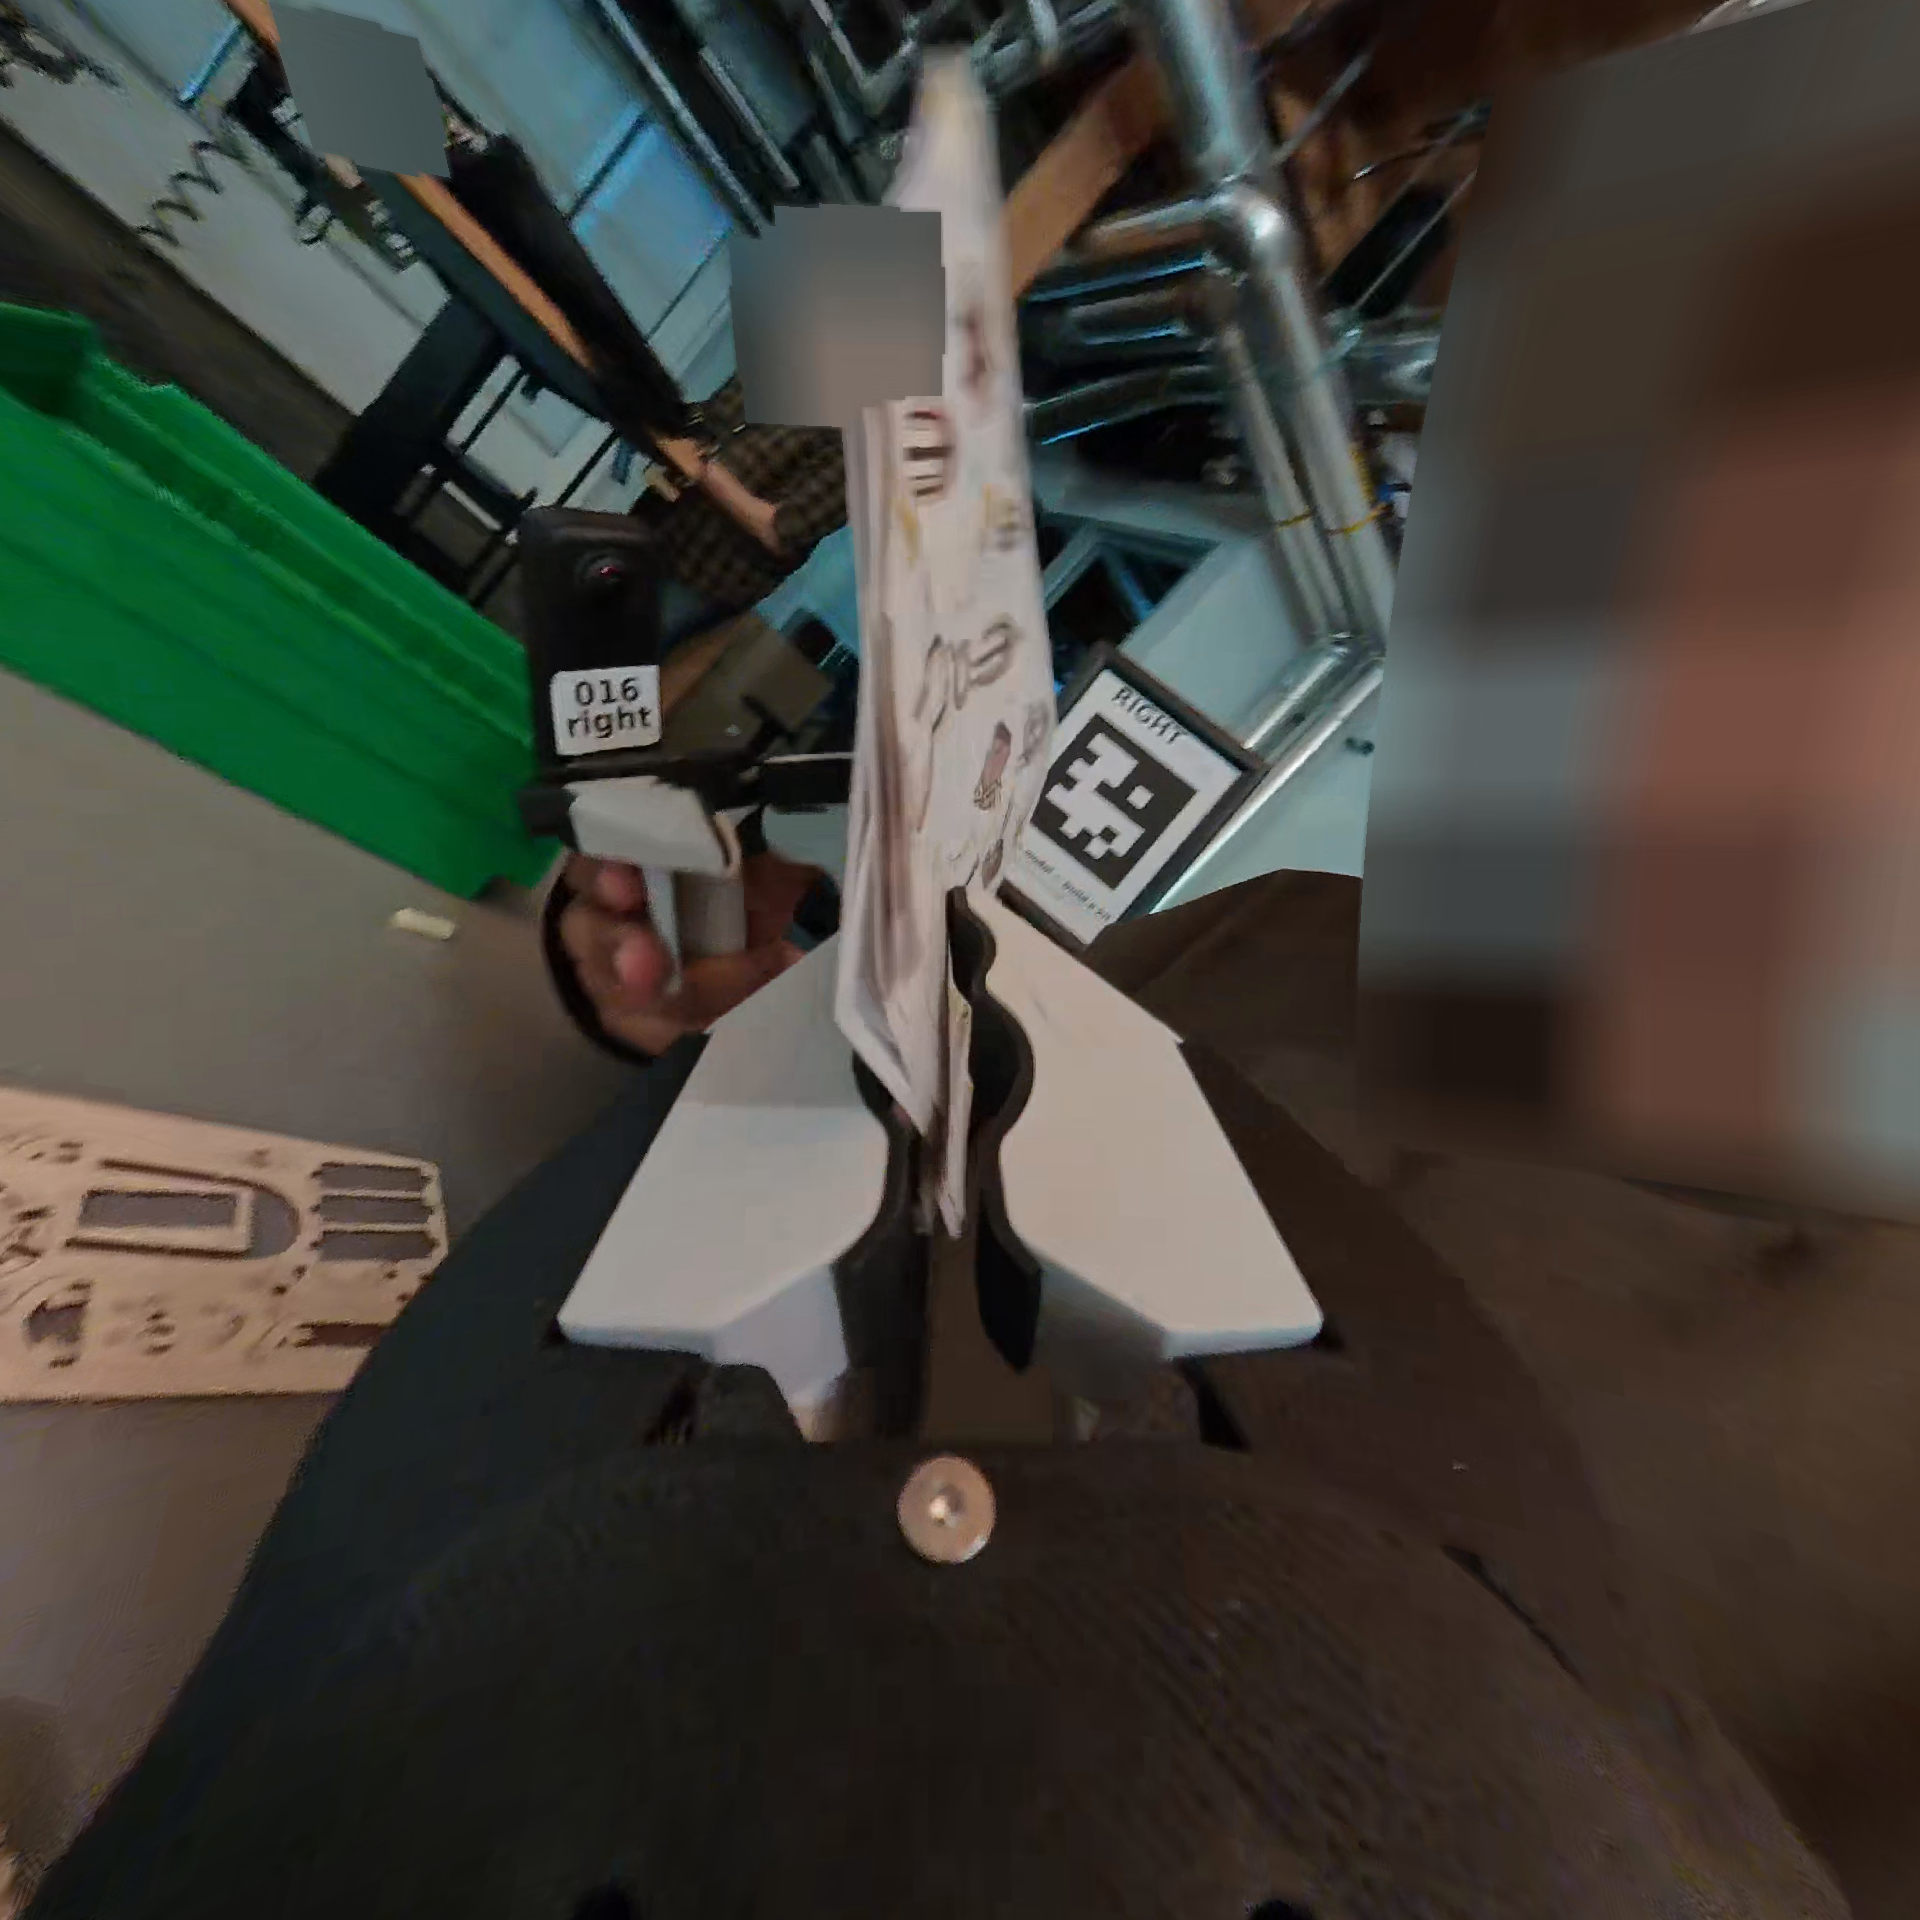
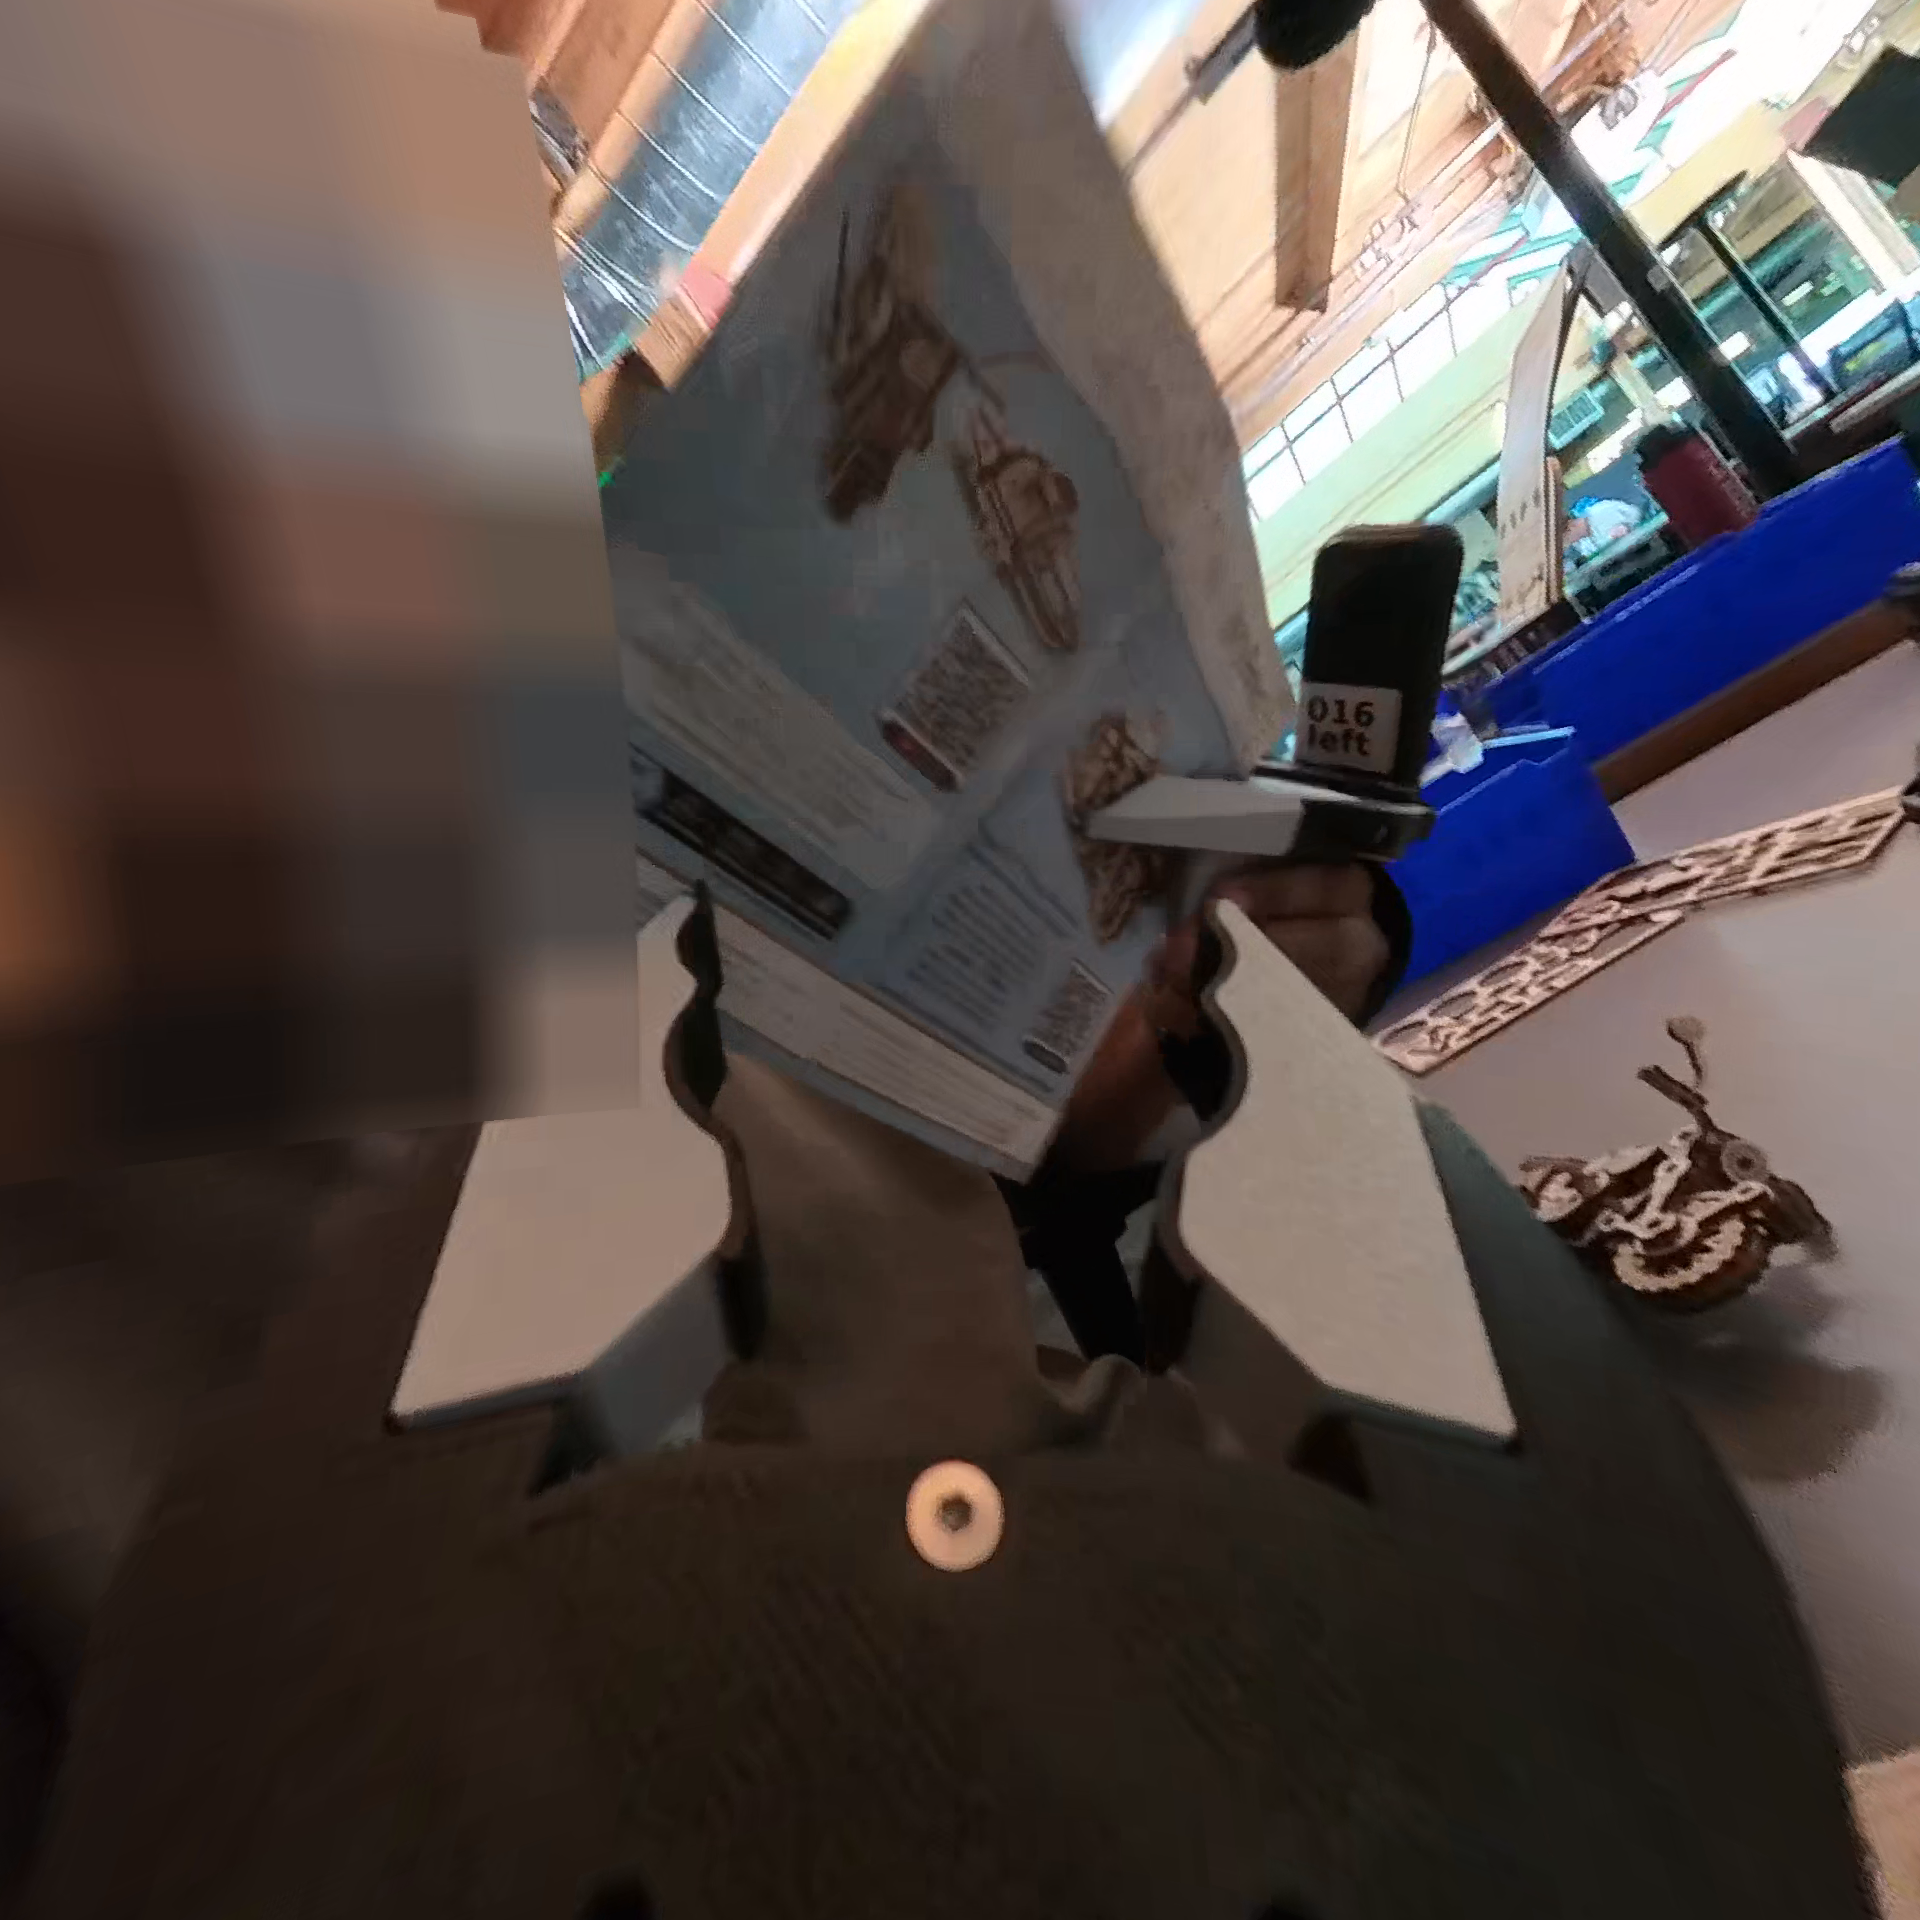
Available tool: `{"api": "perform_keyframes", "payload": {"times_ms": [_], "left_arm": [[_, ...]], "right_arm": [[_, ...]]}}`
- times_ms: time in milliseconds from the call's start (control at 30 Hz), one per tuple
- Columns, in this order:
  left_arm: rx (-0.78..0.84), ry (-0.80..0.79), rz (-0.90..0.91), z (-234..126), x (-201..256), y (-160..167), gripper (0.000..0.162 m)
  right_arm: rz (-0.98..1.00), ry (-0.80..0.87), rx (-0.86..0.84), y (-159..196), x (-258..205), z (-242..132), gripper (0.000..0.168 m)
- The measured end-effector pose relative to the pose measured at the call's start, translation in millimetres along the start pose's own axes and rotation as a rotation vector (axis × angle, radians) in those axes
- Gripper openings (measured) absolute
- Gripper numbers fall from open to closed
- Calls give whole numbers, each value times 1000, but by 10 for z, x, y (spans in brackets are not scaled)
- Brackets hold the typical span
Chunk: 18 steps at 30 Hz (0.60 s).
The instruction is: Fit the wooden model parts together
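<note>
My left gripper (image 1: 951,935) is shut on the lower edge of a printed instruction booklet (image 1: 940,665) and holds it upright in the air, edge-on in this view. In the right wrist view the booklet (image 2: 883,582) faces the camera, and the left gripper (image 2: 1107,821) pinches its right edge. My right gripper (image 2: 956,914) is wide open and empty, with the booklet's lower corner just beyond its fingertips. A partly built wooden motorcycle model (image 2: 1683,1216) stands on the grey table (image 2: 1714,1039). A wooden sheet of cut-out parts (image 2: 1662,914) lies flat behind it and shows in the left wrist view (image 1: 208,1247).
Stacked green crates (image 1: 208,623) stand on the table on the left of the left wrist view. Blue bins (image 2: 1662,665) stand along the table's far edge in the right wrist view. A person's hand (image 1: 623,956) holds the right gripper's handle. Workbenches and metal racks fill the background. The grippers' ends are close to 6 cm from one another.
</note>
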State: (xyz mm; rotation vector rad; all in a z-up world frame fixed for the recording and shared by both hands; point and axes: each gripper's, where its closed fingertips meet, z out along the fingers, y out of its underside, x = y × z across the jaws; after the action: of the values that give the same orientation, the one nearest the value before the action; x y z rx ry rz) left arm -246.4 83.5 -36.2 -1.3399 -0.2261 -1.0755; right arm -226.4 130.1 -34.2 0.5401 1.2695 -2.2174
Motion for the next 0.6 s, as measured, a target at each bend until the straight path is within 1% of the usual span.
{"api": "perform_keyframes", "payload": {"times_ms": [100, 200, 367, 400, 500, 533, 567, 600], "left_arm": [[-30, -87, 16, -70, -105, 9, 0], [-61, -175, 17, -135, -215, 16, 0], [-117, -399, 66, -300, -513, 24, 0], [-133, -424, 75, -330, -543, 20, 0], [-177, -509, 114, -430, -656, -45, 0], [-193, -547, 133, -472, -718, -85, 0], [-212, -590, 148, -520, -794, -129, 0], [-233, -637, 167, -576, -883, -184, 0]], "right_arm": [[-8, 11, 53, -140, -4, -112, 90], [-37, 48, 55, -197, 13, -176, 89], [-75, 134, 13, -241, 124, -227, 90], [-86, 169, -22, -230, 195, -233, 85], [-136, 321, -129, -256, 531, -292, 56], [-156, 379, -142, -314, 671, -326, 35], [-177, 443, -145, -390, 824, -369, 7], [-195, 496, -152, -461, 969, -403, 0]]}}
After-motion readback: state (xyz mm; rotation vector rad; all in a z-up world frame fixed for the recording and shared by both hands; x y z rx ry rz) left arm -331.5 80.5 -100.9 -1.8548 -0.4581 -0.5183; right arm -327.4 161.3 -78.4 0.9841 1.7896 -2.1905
